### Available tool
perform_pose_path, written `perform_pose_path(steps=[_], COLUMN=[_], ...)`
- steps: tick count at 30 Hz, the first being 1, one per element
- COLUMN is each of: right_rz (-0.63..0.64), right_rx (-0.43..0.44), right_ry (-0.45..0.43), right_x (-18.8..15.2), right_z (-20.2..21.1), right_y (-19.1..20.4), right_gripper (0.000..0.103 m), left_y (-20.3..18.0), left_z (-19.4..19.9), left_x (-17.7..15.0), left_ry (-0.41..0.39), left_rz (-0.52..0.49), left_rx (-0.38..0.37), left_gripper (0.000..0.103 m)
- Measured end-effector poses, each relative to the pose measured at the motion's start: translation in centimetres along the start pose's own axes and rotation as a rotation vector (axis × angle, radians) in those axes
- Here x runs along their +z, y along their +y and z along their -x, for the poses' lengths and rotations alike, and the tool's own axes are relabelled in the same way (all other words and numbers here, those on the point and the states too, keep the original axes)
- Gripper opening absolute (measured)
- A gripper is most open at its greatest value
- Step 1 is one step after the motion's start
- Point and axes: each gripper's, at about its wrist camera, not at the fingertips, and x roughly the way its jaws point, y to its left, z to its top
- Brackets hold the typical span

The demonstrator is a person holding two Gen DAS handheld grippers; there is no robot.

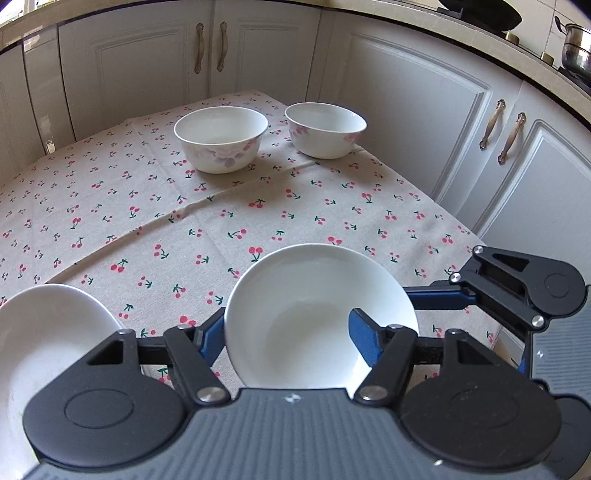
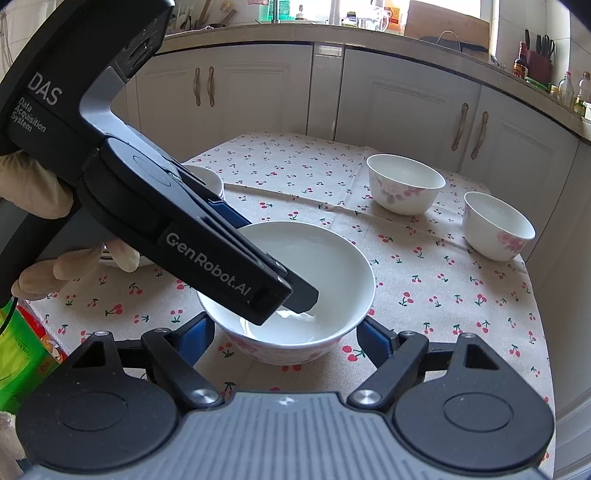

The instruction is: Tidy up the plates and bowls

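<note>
While left tongs (image 1: 291,336) straddle its rim, bowl (image 1: 317,317) rests.

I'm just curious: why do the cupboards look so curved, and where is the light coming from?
Left wrist view: fisheye lens bends the white cabinet doors; daylight casts soft bowl shadows on the cherry-print tablecloth. Right wrist view: the bright window is blown out.

Left gripper (image 1: 288,343): we note black hinged linkage arms, silver round-head screws, blue finger pads (image 1: 364,338), grey ribbed housing.
Right gripper (image 2: 286,338): we see the same black-and-grey build, round black pivot caps.
Markings: white "DAS Data Acquisition System" and "GenRobot.AI" lettering.
Hand (image 2: 40,236): we log a cream-coloured glove.
</note>
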Motion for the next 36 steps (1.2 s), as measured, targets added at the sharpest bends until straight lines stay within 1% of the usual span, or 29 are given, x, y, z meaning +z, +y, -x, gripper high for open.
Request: perform_pose_path(steps=[1, 3, 4, 5, 6, 8, 9, 11, 13, 15, 17, 19, 22, 25, 28, 33, 36], right_rz=[-0.002, -0.001, 0.002, 0.006, 0.007, 0.007, 0.001, -0.019, -0.037, -0.045, -0.047, -0.045, -0.031, -0.023, -0.039, -0.076, -0.070], right_rx=[0.001, 0.003, 0.003, 0.001, -0.001, -0.006, -0.007, 0.007, 0.017, 0.008, 0.001, -0.002, -0.031, -0.061, -0.119, -0.152, -0.177], right_ry=[0.000, -0.002, -0.003, -0.004, -0.005, -0.013, -0.023, -0.044, -0.055, -0.065, -0.075, -0.084, -0.095, -0.098, -0.093, -0.104, -0.108], right_x=[0.0, -0.1, -0.1, -0.1, -0.1, -0.1, -0.1, 0.0, 0.1, 0.3, 0.4, 0.4, 0.4, 0.6, 0.8, 1.4, 2.0], right_z=[0.0, 0.0, 0.0, 0.1, 0.1, 0.2, 0.4, 0.9, 1.2, 1.6, 1.9, 2.4, 2.9, 3.2, 3.2, 3.6, 3.6], right_y=[0.0, 0.0, 0.0, 0.0, 0.0, -0.2, -0.3, -0.7, -1.2, -1.5, -1.7, -2.1, -2.7, -3.9, -5.6, -8.6, -10.0], right_gripper=[0.087, 0.087, 0.087, 0.087, 0.088, 0.096, 0.101, 0.102, 0.102, 0.102, 0.102, 0.103, 0.103, 0.103, 0.103, 0.103, 0.103], left_y=[0.0, -0.1, -0.1, -0.2, -0.3, -0.5, -0.5, -0.4, -0.4, -0.4, -0.6, -0.7, -0.9, -1.2, -1.4, -1.8, -1.8], left_z=[0.0, 0.0, 0.0, 0.1, 0.2, 0.4, 0.6, 1.0, 1.4, 1.9, 2.5, 3.0, 3.7, 4.1, 4.2, 3.4, 2.6], left_x=[0.0, -0.1, -0.1, -0.2, -0.2, -0.2, -0.1, 0.0, 0.2, 0.4, 0.7, 1.1, 2.2, 3.6, 5.3, 8.3, 10.4], left_ry=[-0.002, -0.003, -0.006, -0.012, -0.017, -0.027, -0.032, -0.047, -0.061, -0.081, -0.107, -0.131, -0.154, -0.174, -0.200, -0.205, -0.208], left_rz=[-0.001, 0.000, 0.000, -0.003, -0.010, -0.021, -0.020, -0.020, -0.026, -0.035, -0.047, -0.067, -0.096, -0.116, -0.127, -0.136, -0.115], left_rx=[0.000, -0.010, -0.020, -0.021, -0.015, -0.013, -0.014, -0.014, -0.015, -0.011, -0.003, -0.001, 0.008, 0.000, 0.003, -0.026, -0.038], left_gripper=[0.069, 0.077, 0.083, 0.087, 0.088, 0.089, 0.090, 0.093, 0.093, 0.093, 0.097, 0.099, 0.099, 0.100, 0.101, 0.101, 0.101])
